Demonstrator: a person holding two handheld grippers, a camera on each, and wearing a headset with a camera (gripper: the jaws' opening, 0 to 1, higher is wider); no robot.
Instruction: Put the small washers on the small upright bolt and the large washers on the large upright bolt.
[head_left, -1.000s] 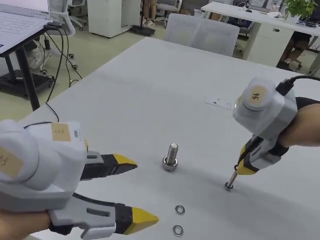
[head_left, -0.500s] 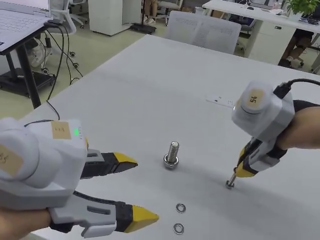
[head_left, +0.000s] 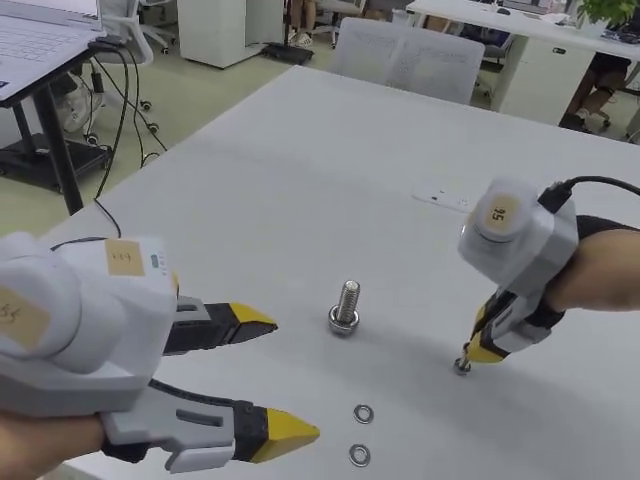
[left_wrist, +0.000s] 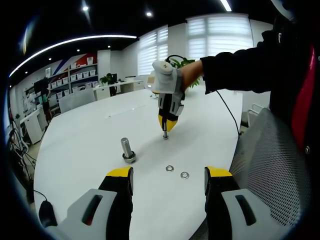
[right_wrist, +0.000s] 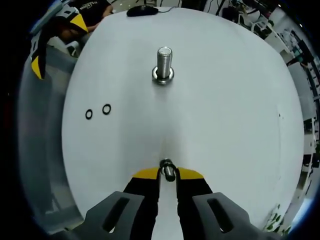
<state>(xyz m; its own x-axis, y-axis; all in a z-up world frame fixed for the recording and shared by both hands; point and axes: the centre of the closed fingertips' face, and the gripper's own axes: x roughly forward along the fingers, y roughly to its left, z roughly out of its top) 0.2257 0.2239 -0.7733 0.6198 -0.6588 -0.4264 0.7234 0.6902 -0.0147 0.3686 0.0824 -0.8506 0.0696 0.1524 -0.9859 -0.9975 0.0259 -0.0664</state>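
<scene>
The large bolt stands upright mid-table with washers stacked at its base; it also appears in the left gripper view and the right gripper view. Two small washers lie flat in front of it, also seen as small washers. My right gripper is shut on the small bolt, whose lower end rests on the table. My left gripper hovers open near the table's front left, nothing between its fingers.
A small white card lies further back on the white table. A grey chair stands at the far edge. A laptop stand with cables is off to the left.
My right gripper has sunk lower over the small bolt, so less of the bolt shows below its tips. The left gripper, large bolt and loose washers have stayed put.
</scene>
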